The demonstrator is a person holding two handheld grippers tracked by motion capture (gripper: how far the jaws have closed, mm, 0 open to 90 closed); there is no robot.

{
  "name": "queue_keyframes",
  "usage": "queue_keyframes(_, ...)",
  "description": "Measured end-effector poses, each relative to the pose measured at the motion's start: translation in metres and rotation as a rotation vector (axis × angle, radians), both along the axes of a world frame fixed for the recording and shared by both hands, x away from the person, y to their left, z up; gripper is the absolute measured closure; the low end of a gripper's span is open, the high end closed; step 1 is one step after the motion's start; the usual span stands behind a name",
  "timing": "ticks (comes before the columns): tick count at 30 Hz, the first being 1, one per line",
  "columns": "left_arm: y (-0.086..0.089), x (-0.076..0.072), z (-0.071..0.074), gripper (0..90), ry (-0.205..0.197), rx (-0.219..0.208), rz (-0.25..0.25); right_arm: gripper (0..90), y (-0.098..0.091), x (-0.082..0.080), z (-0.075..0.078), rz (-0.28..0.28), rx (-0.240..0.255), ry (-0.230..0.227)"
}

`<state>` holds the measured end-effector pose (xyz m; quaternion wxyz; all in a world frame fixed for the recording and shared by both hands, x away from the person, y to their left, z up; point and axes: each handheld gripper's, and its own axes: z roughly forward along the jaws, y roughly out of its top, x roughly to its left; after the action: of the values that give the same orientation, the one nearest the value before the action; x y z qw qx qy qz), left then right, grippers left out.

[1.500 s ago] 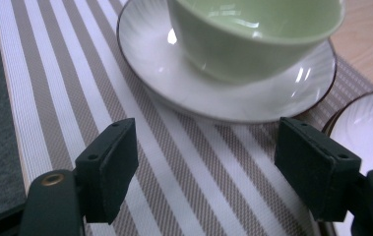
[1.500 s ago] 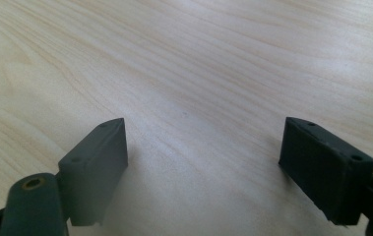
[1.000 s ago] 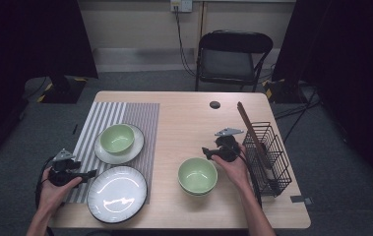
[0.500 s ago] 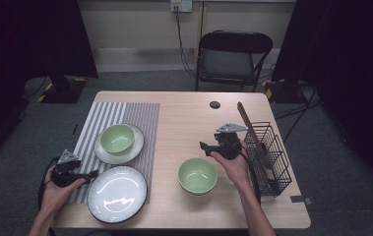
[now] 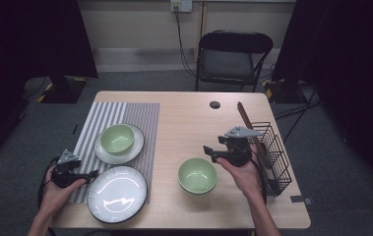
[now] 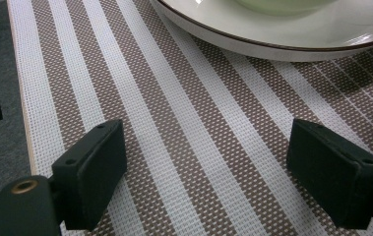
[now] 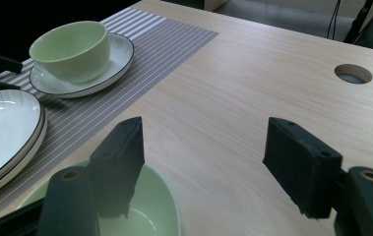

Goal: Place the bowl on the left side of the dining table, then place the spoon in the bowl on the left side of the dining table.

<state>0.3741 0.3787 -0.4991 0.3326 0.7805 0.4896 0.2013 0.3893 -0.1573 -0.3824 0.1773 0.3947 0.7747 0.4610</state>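
Observation:
A green bowl (image 5: 197, 175) (image 7: 159, 216) stands on the bare wood right of the striped placemat (image 5: 135, 115) (image 6: 184, 132). My right gripper (image 5: 212, 147) (image 7: 208, 167) hovers just behind and right of that bowl, open, with nothing between its fingers. A second green bowl (image 5: 117, 137) (image 7: 71, 46) sits on a small white plate (image 5: 137, 147) (image 7: 90, 83) on the mat. A large white plate (image 5: 117, 192) (image 7: 2, 132) lies at the mat's front. My left gripper (image 5: 88, 172) (image 6: 208, 172) is open low over the mat, left of the large plate, holding nothing.
A black wire basket (image 5: 275, 152) stands at the table's right edge, with a brown stick (image 5: 245, 118) leaning by it. A round hole (image 5: 215, 104) (image 7: 353, 73) is in the tabletop at the back. A black folding chair (image 5: 233, 56) stands behind the table.
My right gripper has lifted and drawn back a little from the green bowl, still open. The left hand has kept still.

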Motion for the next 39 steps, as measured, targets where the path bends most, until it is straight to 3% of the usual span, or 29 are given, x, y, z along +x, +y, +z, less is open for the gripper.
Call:
queue_keyframes(10, 0.0, 0.0, 0.0, 14.9, 0.001, -0.001, 0.0, 32.2, -0.012, -0.02, 0.011, 0.034, 0.028, 0.007)
queue_keyframes(22, 0.0, 0.0, 0.0, 14.9, 0.0, 0.0, 0.0, 34.1, -0.045, -0.035, 0.027, 0.0, 0.068, -0.011)
queue_keyframes(27, 0.0, 0.0, 0.0, 14.9, 0.0, -0.002, 0.0, 35.2, -0.061, -0.039, 0.033, -0.02, 0.087, -0.021)
queue_keyframes(39, 0.0, 0.0, 0.0, 14.9, 0.0, -0.001, 0.0, 37.0, -0.079, -0.039, 0.033, -0.042, 0.073, -0.006)
